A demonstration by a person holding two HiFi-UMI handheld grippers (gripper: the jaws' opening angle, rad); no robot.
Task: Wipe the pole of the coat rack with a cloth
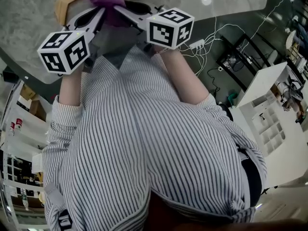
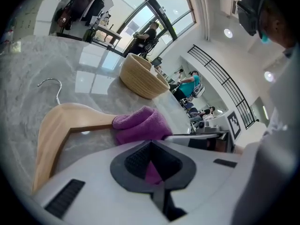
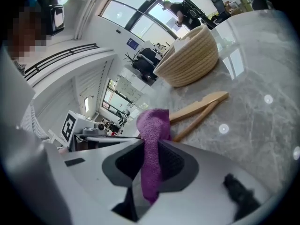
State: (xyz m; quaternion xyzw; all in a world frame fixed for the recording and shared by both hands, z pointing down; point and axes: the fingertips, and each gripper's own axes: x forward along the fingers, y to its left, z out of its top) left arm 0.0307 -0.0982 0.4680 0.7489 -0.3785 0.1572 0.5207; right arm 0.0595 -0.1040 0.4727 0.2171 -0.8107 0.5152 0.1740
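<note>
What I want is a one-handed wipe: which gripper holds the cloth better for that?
Probably right. The right gripper has a long strip of the cloth running deep between its jaws; the left gripper pinches only a small bit. Reach cannot be judged from these views.

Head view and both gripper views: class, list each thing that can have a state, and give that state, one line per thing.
left tongs: shut on the purple cloth.
right tongs: shut on the purple cloth, a strip of it hanging through the jaws.
purple cloth: bunched, gripped by both tongs.
wooden hanger: lying flat on the marble table, not gripped.
woven basket: upright on the marble table; contents hidden.
</note>
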